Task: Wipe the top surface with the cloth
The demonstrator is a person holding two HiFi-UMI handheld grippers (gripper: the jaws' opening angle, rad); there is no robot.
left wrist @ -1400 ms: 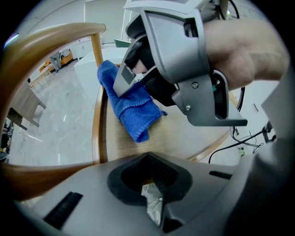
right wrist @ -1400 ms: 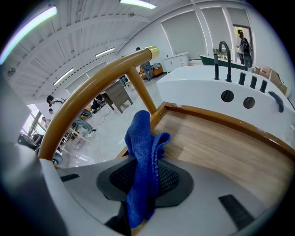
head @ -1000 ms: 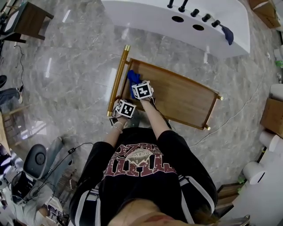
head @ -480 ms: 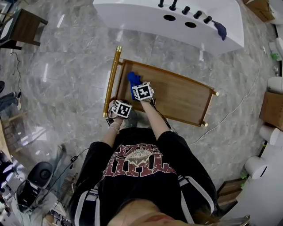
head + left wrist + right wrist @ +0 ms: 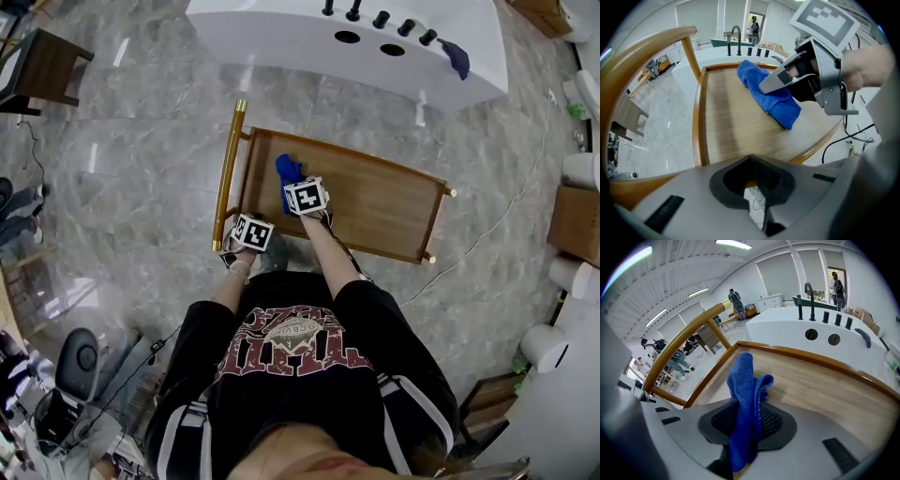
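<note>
pinching blue cloth in right claw beside handle rail; left claw closed at near rim.

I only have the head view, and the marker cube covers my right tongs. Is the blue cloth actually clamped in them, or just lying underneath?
Observer: Clamped. The right gripper view shows the right tongs shut on the blue cloth, with its free end out ahead on the wooden top.
Operator: And the left tongs, are they empty?
Observer: No. In the left gripper view the left tongs look closed on a wooden bar beside the top's near corner.
</note>
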